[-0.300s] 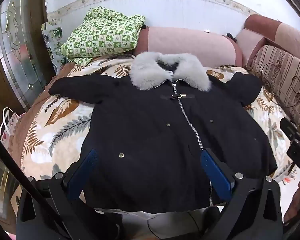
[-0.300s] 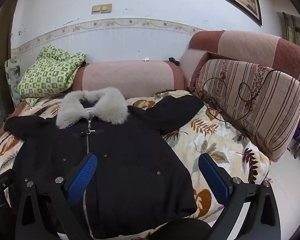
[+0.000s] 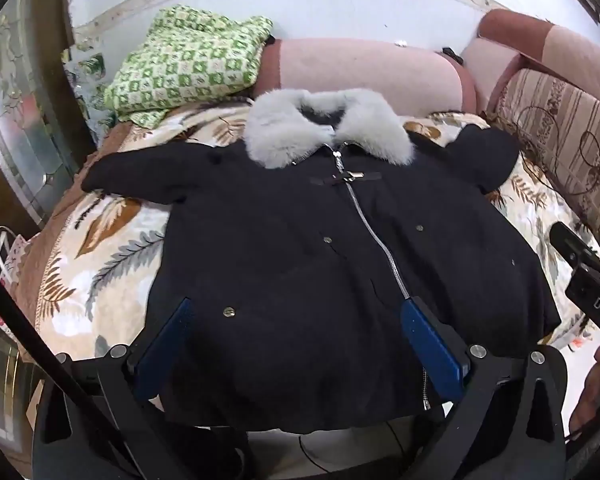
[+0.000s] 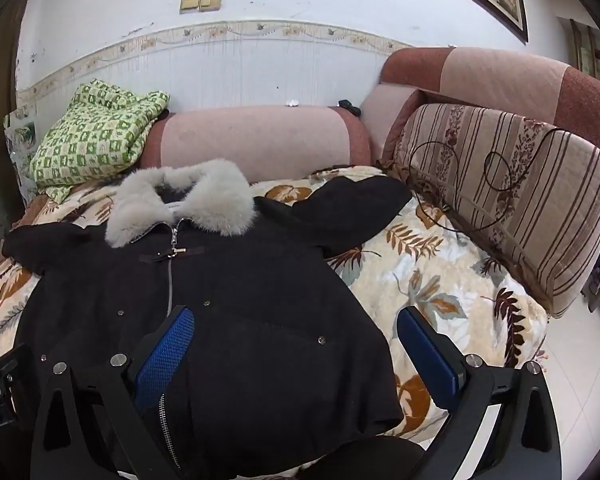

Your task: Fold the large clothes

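A black coat (image 3: 300, 248) with a grey fur collar (image 3: 324, 128) is laid face up and zipped on a sofa seat covered by a leaf-patterned blanket (image 3: 100, 240). Both sleeves are spread outward, and the hem is draped over the front edge of the seat, closest to the cameras. A green checked cloth (image 3: 188, 64) is bundled behind the coat's shoulder, in the corner on the left side of both views.

The left gripper (image 3: 296, 344) is held above the hem with its blue pads spread wide; nothing is gripped. The right gripper (image 4: 296, 356) is likewise held released over the coat's other lower corner, with no fabric between its pads. No fold is yet made.

Several risks can be judged from here. The coat looks thick and heavy, so only the top layer could be pinched, and the back panel would be left behind. The hanging hem could be dragged off the seat if one side is lifted unevenly. The blanket could be caught along with the coat. The metal toggle clasp (image 3: 346, 178) and the zip (image 3: 374, 232) could be snagged by a pad.
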Demonstrator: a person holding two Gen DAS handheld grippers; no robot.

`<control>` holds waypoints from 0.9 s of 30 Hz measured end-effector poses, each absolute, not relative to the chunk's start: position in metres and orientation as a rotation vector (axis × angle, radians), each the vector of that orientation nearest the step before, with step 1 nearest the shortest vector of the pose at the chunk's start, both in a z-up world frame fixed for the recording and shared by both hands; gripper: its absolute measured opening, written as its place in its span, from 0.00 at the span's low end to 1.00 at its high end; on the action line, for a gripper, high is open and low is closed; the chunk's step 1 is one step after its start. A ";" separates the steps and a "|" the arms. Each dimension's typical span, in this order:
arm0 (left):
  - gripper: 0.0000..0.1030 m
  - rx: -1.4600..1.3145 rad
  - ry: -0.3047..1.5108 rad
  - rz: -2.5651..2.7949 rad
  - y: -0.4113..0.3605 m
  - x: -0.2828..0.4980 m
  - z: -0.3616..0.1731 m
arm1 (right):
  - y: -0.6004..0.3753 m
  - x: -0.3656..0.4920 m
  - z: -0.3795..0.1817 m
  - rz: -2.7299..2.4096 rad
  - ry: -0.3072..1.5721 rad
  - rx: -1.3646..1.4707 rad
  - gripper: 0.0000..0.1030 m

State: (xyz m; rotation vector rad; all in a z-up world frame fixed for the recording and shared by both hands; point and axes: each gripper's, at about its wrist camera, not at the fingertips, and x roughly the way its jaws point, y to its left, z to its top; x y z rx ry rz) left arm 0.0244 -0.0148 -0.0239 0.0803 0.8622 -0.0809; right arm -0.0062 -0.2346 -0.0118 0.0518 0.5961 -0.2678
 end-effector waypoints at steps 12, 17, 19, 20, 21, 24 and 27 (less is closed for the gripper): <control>1.00 0.072 0.905 -0.079 -0.009 0.044 -0.037 | -0.233 0.013 -0.024 -0.263 0.664 0.054 0.99; 1.00 0.060 0.903 -0.076 -0.008 0.043 -0.042 | -0.233 0.016 -0.026 -0.261 0.673 0.055 0.99; 1.00 0.047 0.893 -0.067 -0.008 0.040 -0.042 | -0.234 0.017 -0.027 -0.263 0.677 0.057 0.99; 1.00 0.040 0.888 -0.070 -0.008 0.039 -0.042 | -0.234 0.017 -0.028 -0.264 0.679 0.059 0.99; 1.00 0.036 0.880 -0.075 -0.009 0.037 -0.041 | -0.235 0.017 -0.028 -0.265 0.680 0.061 0.99; 1.00 0.026 0.860 -0.080 -0.010 0.031 -0.040 | -0.237 0.017 -0.028 -0.266 0.683 0.070 0.99; 0.99 0.011 0.855 -0.090 -0.009 0.025 -0.040 | -0.238 0.017 -0.029 -0.266 0.682 0.073 0.99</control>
